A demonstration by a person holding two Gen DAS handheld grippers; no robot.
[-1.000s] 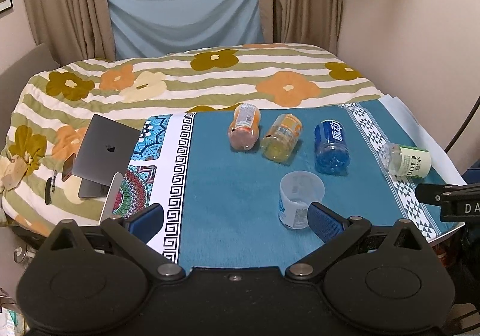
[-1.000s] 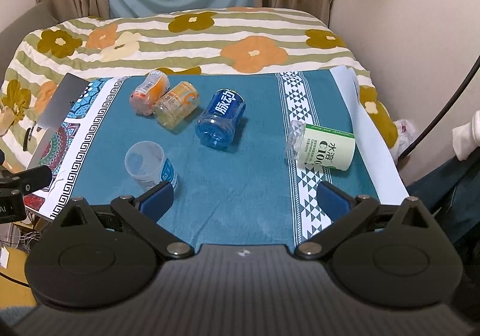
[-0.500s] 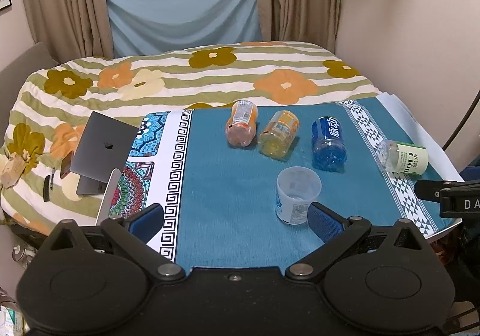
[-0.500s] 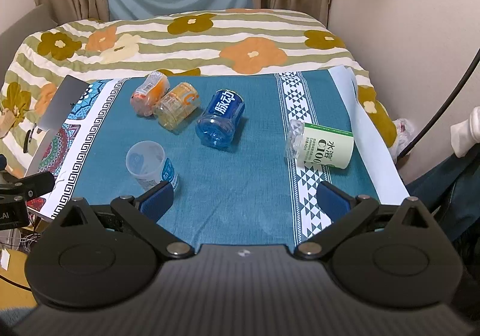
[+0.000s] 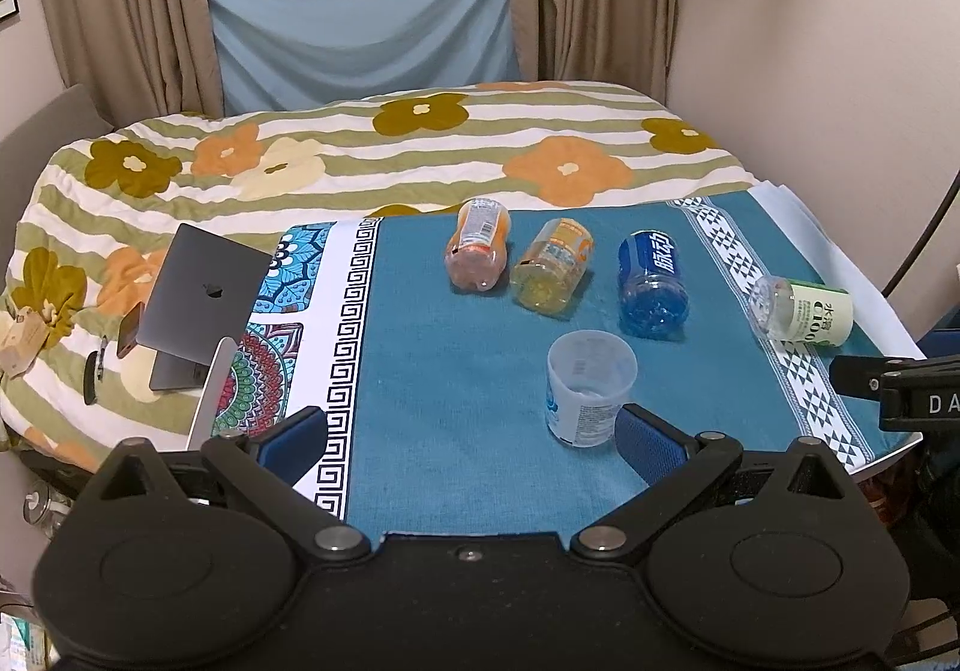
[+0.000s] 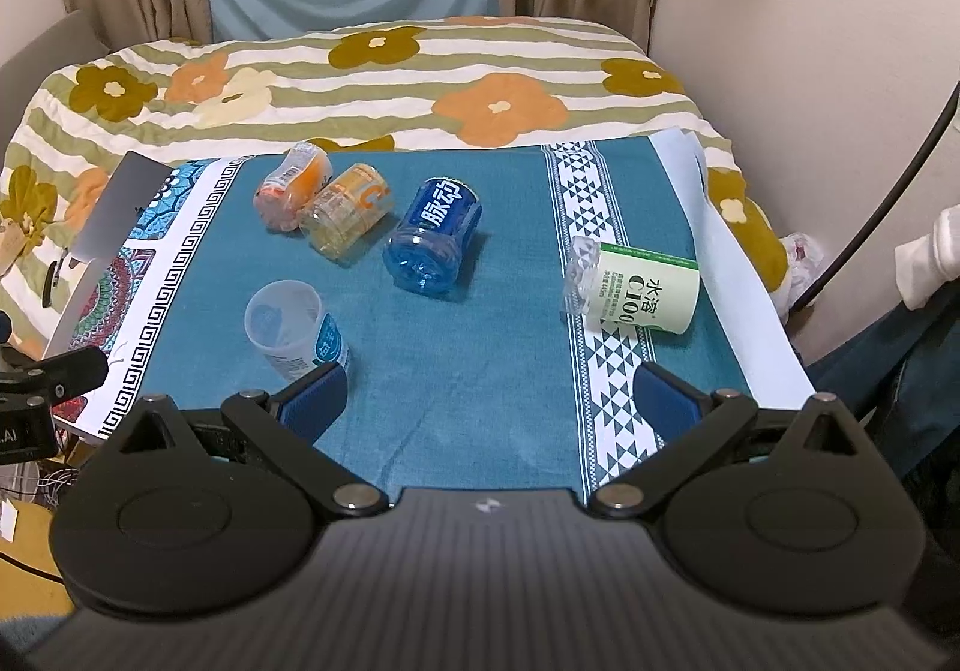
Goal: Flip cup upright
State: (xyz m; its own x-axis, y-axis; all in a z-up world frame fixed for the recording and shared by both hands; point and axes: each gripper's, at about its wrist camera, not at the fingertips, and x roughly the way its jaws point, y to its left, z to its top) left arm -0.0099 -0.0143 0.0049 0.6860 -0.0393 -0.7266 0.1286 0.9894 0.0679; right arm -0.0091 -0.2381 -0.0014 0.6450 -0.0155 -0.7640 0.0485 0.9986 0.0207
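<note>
A clear plastic cup (image 5: 589, 386) with a blue-and-white label stands upright on the teal cloth, mouth up; it also shows in the right wrist view (image 6: 294, 328). My left gripper (image 5: 471, 440) is open and empty, its right fingertip just beside the cup's base. My right gripper (image 6: 489, 404) is open and empty, its left fingertip close to the cup. Several cut bottle cups lie on their sides: a pink-orange one (image 5: 478, 252), a yellow one (image 5: 552, 273), a blue one (image 5: 652, 284) and a green-labelled one (image 5: 803, 309).
The teal cloth (image 5: 456, 371) covers a table in front of a flower-patterned bed (image 5: 360, 155). A grey laptop (image 5: 201, 305) stands at the left edge. The table's right edge lies just past the green-labelled cup (image 6: 636, 290). A wall is at the right.
Both grippers have drawn back and risen slightly, so the cloth and cups sit a little farther off. The cup stands in the same spot.
</note>
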